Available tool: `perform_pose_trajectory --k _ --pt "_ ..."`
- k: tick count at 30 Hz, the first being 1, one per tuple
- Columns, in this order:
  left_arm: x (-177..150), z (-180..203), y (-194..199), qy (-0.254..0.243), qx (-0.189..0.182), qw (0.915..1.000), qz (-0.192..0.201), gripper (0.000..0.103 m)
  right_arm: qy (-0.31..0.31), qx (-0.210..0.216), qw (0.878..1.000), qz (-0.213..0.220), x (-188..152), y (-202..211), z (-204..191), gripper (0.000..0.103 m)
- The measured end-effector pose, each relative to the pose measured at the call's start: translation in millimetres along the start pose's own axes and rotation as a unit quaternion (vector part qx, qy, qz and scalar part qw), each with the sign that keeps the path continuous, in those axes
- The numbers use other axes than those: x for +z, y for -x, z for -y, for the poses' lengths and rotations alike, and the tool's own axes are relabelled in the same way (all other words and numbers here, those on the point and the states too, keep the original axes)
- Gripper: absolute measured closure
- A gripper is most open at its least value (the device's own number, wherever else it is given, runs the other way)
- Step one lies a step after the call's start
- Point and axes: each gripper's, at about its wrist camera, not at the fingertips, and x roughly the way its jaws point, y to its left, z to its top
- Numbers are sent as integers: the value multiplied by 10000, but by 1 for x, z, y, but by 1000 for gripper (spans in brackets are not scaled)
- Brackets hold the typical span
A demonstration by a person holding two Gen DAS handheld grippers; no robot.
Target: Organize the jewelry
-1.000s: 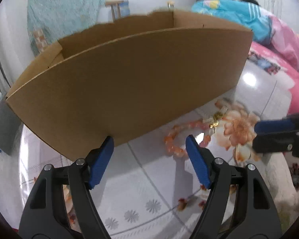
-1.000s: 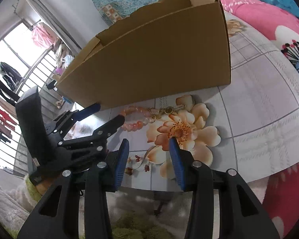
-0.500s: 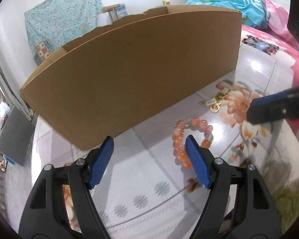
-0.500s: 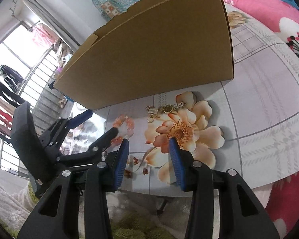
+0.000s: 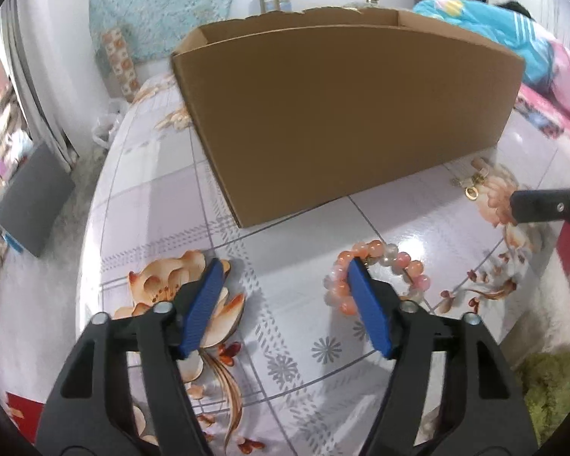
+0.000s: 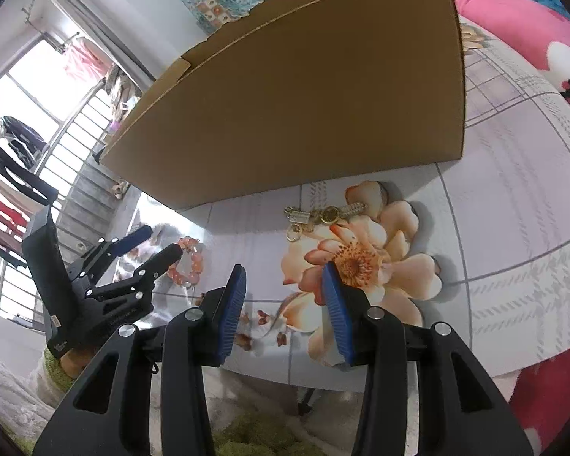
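An orange and pink bead bracelet [image 5: 410, 266] [image 6: 188, 262] lies on the flower-print table. My left gripper [image 5: 285, 266] [image 6: 159, 243] hovers low over it with its jaws closing. Its right finger stands in the loop, so only the loop's left beads are between the jaws, and neither pad presses them. A small heap of gold jewelry [image 5: 473, 186] [image 6: 323, 214] rests in front of the open cardboard box [image 5: 342, 114] [image 6: 304, 95]. My right gripper [image 6: 285, 269] is open and holds nothing, above the big printed flower near the table's front edge; one of its fingers [image 5: 543, 207] shows in the left wrist view.
The glossy table [image 5: 285, 361] ends close to both grippers. A bed with a pink blanket [image 6: 532, 11] runs along the right. A green rug [image 5: 551, 387] and a grey panel [image 5: 34, 205] lie on the floor; a barred window [image 6: 57, 121] is at the left.
The bracelet has slid left, away from the gold jewelry, along with my left gripper's right finger. The left jaws have narrowed a little. The right gripper has stayed put.
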Motion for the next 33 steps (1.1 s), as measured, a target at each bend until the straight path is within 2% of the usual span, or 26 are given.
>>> perform_pose_trajectory --k 6,7,10,12,15,19,22,24,28,33 --pt "0 2 -2 -89 -516 9984 -225 64 91 45 9999 -22 1 -2 -7 61" --pt "2 4 -2 -115 -558 9981 -234 70 87 59 9999 -29 0 -2 -6 61" --pt "5 12 -3 -293 -623 9974 -224 94 76 75 9999 -30 2 -6 -10 61" --pt "6 16 -3 -357 -657 9970 -198 95 66 79 9999 -18 3 -5 -10 61" --pt "14 29 15 -488 -924 9944 123 95 58 55 10000 11 4 -5 -11 61" --pt "22 33 49 -485 -1593 9844 572 95 -18 72 10000 35 3 -4 -6 61" --pt "21 27 57 -418 -1769 9811 656 95 -20 92 10000 32 1 -4 -4 61" --pt "16 20 50 -311 -1674 9842 477 95 -7 101 9999 20 0 -4 -5 61" --pt "1 -16 23 370 -1421 9891 -79 95 16 91 10000 18 0 -3 -6 61" --pt "-11 -49 9 795 -807 9931 -299 94 6 95 10000 -8 0 -6 -6 62"
